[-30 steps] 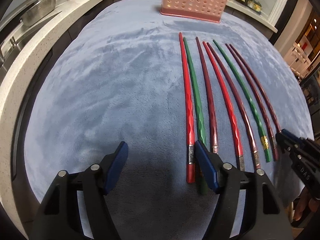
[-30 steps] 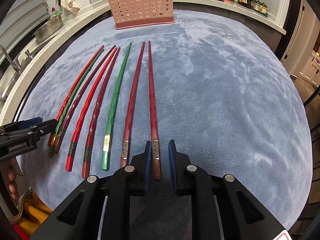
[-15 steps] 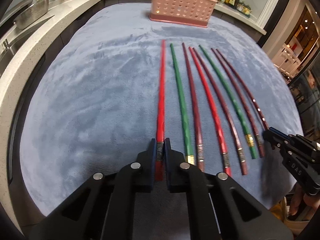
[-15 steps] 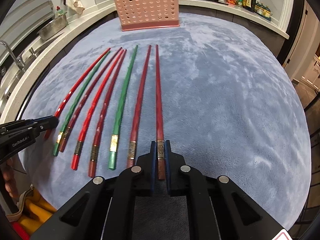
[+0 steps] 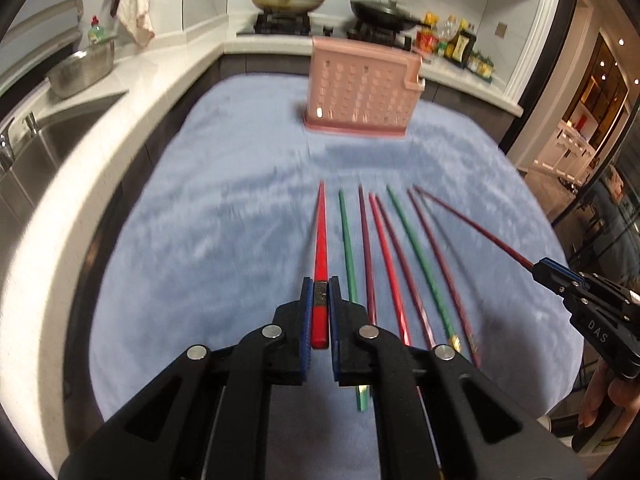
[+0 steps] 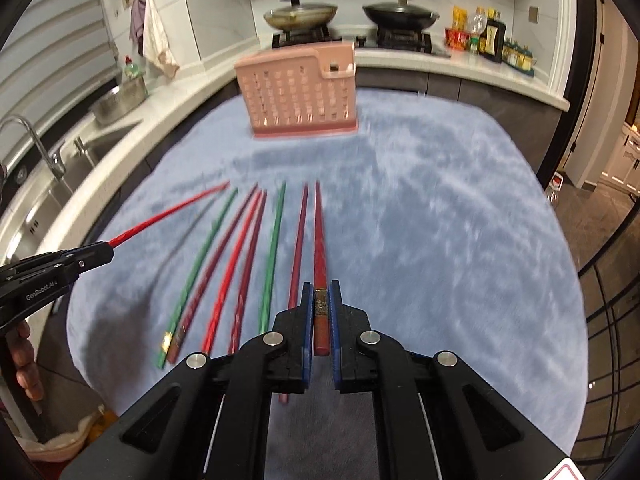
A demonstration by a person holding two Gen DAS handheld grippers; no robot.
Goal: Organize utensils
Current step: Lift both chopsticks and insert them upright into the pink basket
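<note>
My left gripper (image 5: 320, 286) is shut on a bright red chopstick (image 5: 320, 236) and holds it lifted above the blue cloth (image 5: 208, 240). It also shows at the left of the right wrist view (image 6: 102, 249). My right gripper (image 6: 320, 290) is shut on a dark red chopstick (image 6: 320, 232), lifted too, and shows at the right of the left wrist view (image 5: 540, 270). Several red, maroon and green chopsticks (image 5: 416, 248) lie side by side on the cloth between the two. A pink perforated utensil basket (image 5: 362, 90) stands at the far end of the cloth.
A white counter with a sink (image 5: 36, 152) and a steel bowl (image 5: 82, 74) runs along the left. A stove with two pans (image 6: 344, 14) and bottles (image 6: 488, 38) stand behind the basket. The cloth's right edge (image 6: 576, 280) drops to the floor.
Both grippers have risen and tilted up with their chopsticks, lifting them off the cloth. The basket and kitchen wall now fill the upper view.
</note>
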